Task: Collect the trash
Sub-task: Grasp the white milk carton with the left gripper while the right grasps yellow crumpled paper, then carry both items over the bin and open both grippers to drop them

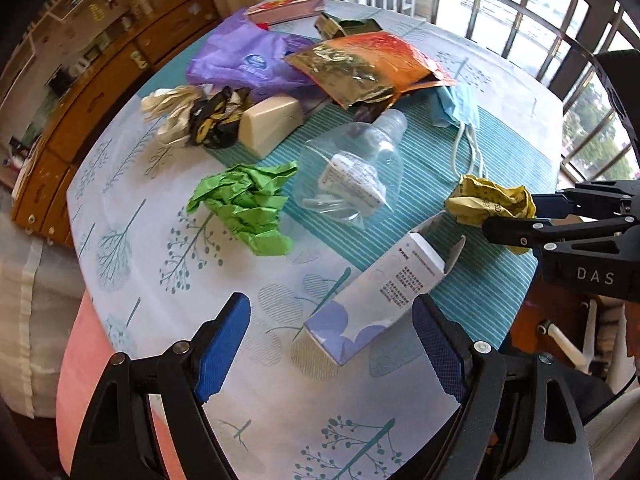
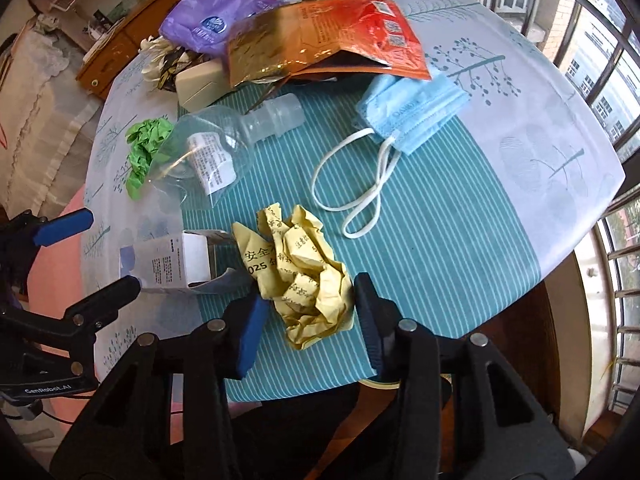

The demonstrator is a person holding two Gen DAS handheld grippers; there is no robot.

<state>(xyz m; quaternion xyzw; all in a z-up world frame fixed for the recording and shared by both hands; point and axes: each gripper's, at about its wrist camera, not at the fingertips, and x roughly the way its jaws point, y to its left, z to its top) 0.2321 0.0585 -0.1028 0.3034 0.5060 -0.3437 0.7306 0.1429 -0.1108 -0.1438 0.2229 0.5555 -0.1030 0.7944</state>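
Note:
Trash lies scattered over a round table under a tree-print cloth (image 2: 560,128). A small white and purple carton (image 1: 376,296) lies on its side between the blue pads of my left gripper (image 1: 330,302), which is open and apart from it on the left. From the right wrist view, the carton (image 2: 176,264) and the left gripper (image 2: 112,248) sit at the left. My right gripper (image 2: 310,292) is shut on a yellow crumpled paper (image 2: 304,272), with a pad against each side. The left wrist view shows the same paper (image 1: 488,200) in the right gripper (image 1: 510,214).
A green paper ball (image 1: 244,204), clear plastic bottle (image 1: 352,168), blue face mask (image 2: 412,108), orange foil pouch (image 1: 372,64), purple bag (image 1: 240,60) and cream box (image 1: 272,124) lie further back. The table edge is close in front. Wooden drawers (image 1: 100,92) stand at the left.

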